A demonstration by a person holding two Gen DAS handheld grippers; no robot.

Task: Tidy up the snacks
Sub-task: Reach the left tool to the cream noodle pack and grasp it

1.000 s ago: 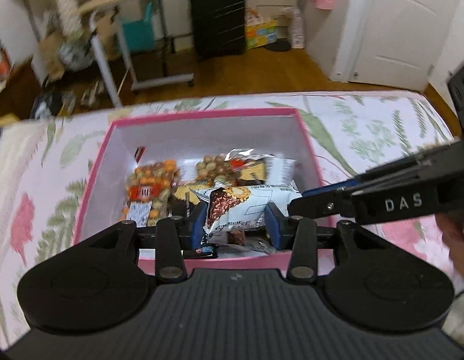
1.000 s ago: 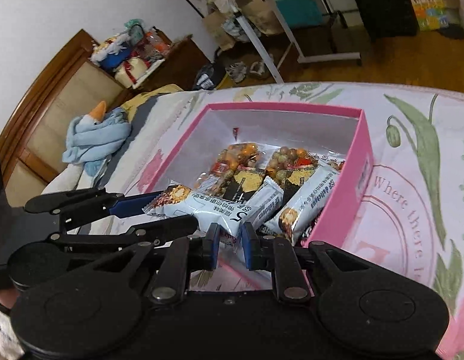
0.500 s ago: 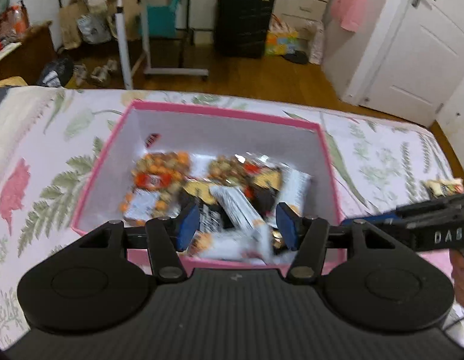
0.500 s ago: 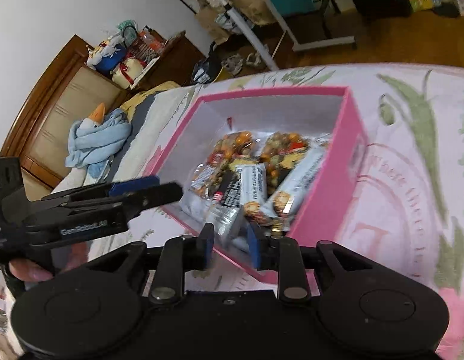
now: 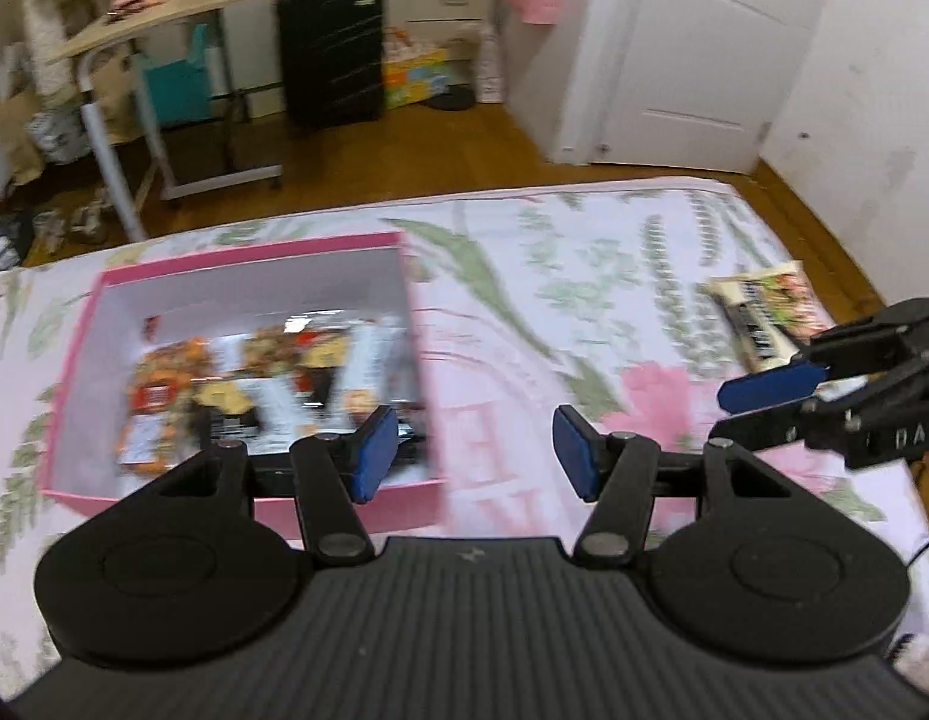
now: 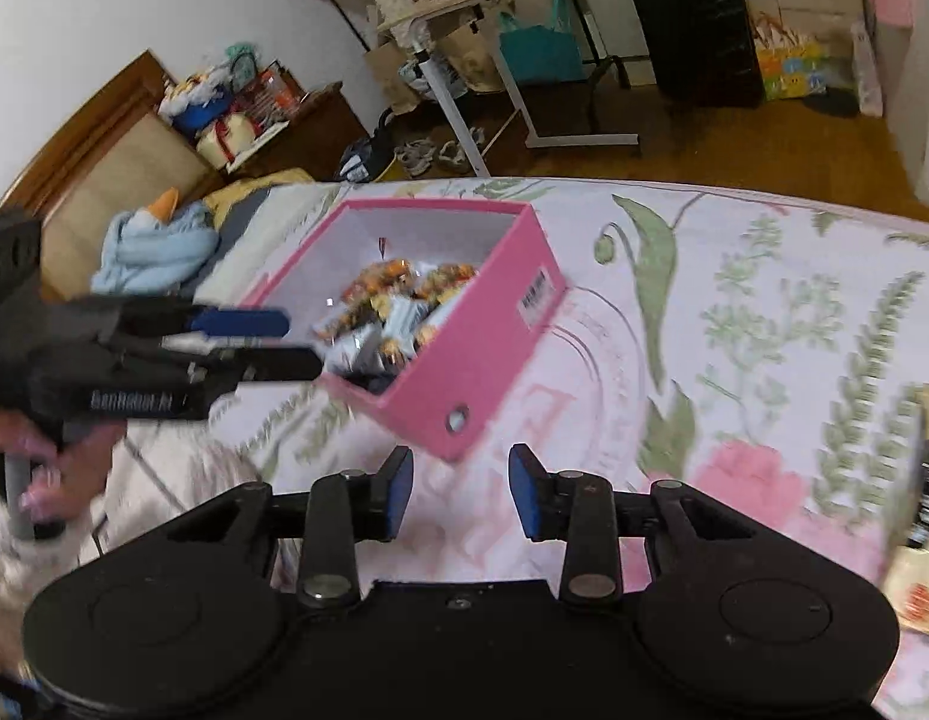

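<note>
A pink box sits on the floral bedspread and holds several snack packets. My left gripper is open and empty, at the box's near right corner. My right gripper is open and empty, over the bedspread just in front of the box. A cream snack packet lies on the bedspread to the right, apart from the box. The right gripper also shows in the left wrist view, near that packet.
The bed's right edge drops to a wooden floor. A blue plush toy lies by the headboard on the left. A rolling desk, a black suitcase and a white door stand beyond the bed.
Both grippers held a white snack packet over the box one second ago. They let it go into the box, opened, and drew back to the right, toward the cream packet.
</note>
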